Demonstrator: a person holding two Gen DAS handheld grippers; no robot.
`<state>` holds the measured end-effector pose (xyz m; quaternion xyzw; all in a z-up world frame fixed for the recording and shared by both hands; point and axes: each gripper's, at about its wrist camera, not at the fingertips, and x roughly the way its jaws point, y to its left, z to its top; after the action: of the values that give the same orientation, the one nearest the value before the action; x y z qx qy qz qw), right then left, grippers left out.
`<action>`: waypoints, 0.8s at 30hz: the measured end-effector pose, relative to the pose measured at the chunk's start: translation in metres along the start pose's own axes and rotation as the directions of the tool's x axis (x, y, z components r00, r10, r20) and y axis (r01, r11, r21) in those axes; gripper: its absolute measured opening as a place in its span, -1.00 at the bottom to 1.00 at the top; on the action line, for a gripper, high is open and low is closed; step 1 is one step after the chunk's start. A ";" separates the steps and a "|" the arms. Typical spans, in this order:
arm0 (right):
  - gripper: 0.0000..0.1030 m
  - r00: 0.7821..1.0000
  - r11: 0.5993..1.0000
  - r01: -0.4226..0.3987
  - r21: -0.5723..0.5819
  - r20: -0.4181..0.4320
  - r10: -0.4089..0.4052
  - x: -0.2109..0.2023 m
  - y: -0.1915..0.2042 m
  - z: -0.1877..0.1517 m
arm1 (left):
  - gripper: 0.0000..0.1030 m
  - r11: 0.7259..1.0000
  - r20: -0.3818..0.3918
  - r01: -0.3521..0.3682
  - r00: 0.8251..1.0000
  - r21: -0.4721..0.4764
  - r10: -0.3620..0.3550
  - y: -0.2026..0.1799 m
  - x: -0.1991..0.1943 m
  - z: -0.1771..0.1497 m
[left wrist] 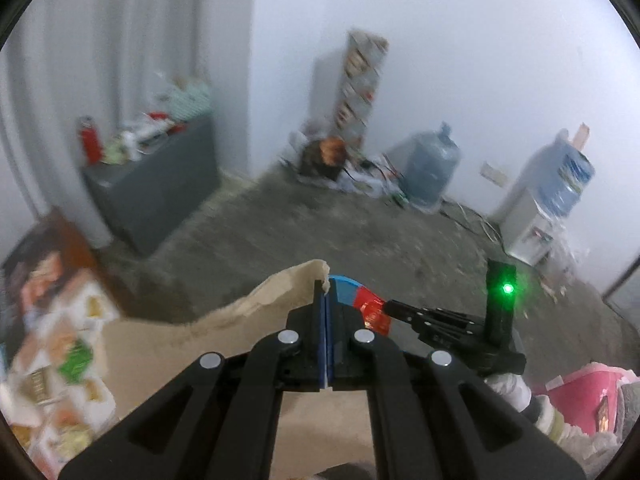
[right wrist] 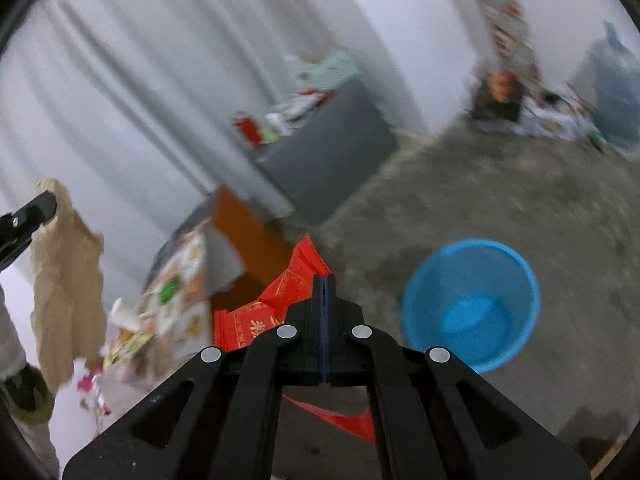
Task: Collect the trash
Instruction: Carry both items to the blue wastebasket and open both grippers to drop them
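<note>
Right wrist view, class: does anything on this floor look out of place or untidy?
Yes. A printed carton lies tipped over with its flaps open beside the grey cabinet, and wrappers and cables litter the floor by the far wall. The blue bin stands upright and looks empty.

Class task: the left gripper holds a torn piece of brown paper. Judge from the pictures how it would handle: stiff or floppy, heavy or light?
The brown paper is probably floppy: it hangs in a crumpled drape below the left gripper. Likely light, since a pinch at one corner carries it all. Its ragged edges suggest it tears easily.
</note>
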<state>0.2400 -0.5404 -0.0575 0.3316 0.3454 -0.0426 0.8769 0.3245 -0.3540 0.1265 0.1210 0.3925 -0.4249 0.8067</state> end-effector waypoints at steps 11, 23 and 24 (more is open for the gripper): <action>-1.00 0.986 0.965 0.157 0.209 -0.084 -0.143 0.045 -0.109 -0.003 | -1.00 0.984 -0.166 0.106 0.978 -0.140 -0.128 0.008 0.184 0.008; -1.00 0.971 0.919 0.236 0.316 -0.126 -0.206 0.083 -0.155 -0.005 | -1.00 0.943 -0.257 0.130 0.943 -0.308 -0.214 0.025 0.296 -0.009; -1.00 0.970 0.915 0.239 0.326 -0.129 -0.208 0.087 -0.158 -0.005 | -1.00 0.939 -0.267 0.135 0.937 -0.318 -0.225 0.023 0.305 -0.012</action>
<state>0.2545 -0.6467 -0.2029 0.4375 0.4085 -0.1862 0.7791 0.4373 -0.5133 -0.1088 0.0256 0.5784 -0.4114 0.7040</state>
